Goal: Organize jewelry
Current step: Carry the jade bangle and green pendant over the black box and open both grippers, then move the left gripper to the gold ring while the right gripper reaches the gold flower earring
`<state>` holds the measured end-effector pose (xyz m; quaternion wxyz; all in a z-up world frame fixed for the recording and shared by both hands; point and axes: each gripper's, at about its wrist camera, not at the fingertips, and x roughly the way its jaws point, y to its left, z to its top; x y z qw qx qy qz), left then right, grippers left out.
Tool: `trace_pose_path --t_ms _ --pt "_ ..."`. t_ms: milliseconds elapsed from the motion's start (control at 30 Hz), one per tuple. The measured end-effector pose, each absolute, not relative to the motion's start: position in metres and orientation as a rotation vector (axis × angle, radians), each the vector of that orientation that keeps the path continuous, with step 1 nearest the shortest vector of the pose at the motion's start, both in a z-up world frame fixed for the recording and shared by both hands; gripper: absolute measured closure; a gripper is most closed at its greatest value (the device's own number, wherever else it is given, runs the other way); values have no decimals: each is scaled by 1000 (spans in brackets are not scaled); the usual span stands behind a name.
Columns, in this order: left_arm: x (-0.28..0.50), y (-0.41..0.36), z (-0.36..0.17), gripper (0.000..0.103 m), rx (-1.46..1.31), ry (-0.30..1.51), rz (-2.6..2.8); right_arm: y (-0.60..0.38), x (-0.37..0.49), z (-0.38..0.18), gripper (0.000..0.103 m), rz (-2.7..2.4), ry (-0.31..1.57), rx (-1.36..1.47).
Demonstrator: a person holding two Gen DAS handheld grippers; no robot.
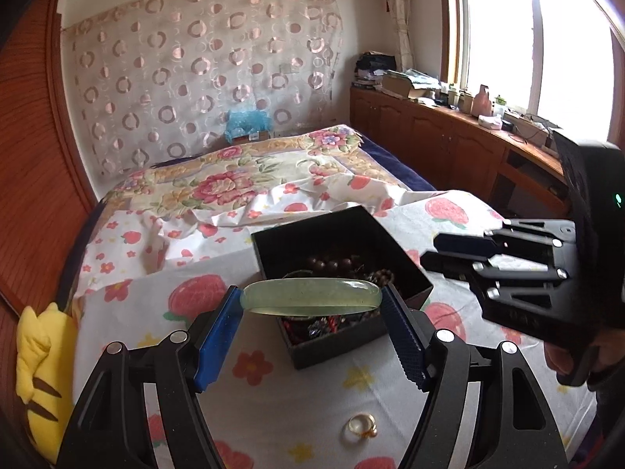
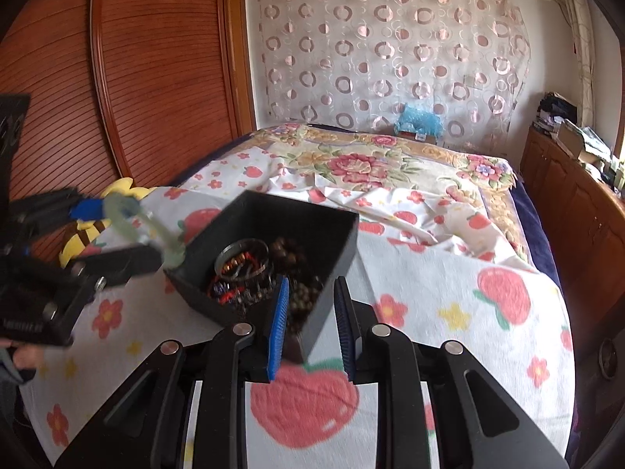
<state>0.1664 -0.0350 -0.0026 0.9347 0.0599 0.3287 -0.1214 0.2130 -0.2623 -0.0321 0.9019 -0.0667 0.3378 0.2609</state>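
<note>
A black open box stands on the bed and holds bead bracelets, a metal bangle and other jewelry. My left gripper is shut on a pale green jade bangle, held just above the box's near edge; the bangle also shows in the right wrist view. My right gripper straddles the box's near wall, one finger inside and one outside, with the jaws partly apart. A gold ring lies on the sheet below the left gripper.
The bed has a strawberry-print sheet and a floral blanket behind. A yellow plush toy lies at the bed's left edge by a wooden wardrobe. A cluttered wooden cabinet runs under the window.
</note>
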Motion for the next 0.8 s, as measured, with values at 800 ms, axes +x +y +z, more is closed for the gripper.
trace_pose_path --t_ms 800 --pt "202 -65 -18 24 167 715 -216 -288 175 -54 77 544 719 -146"
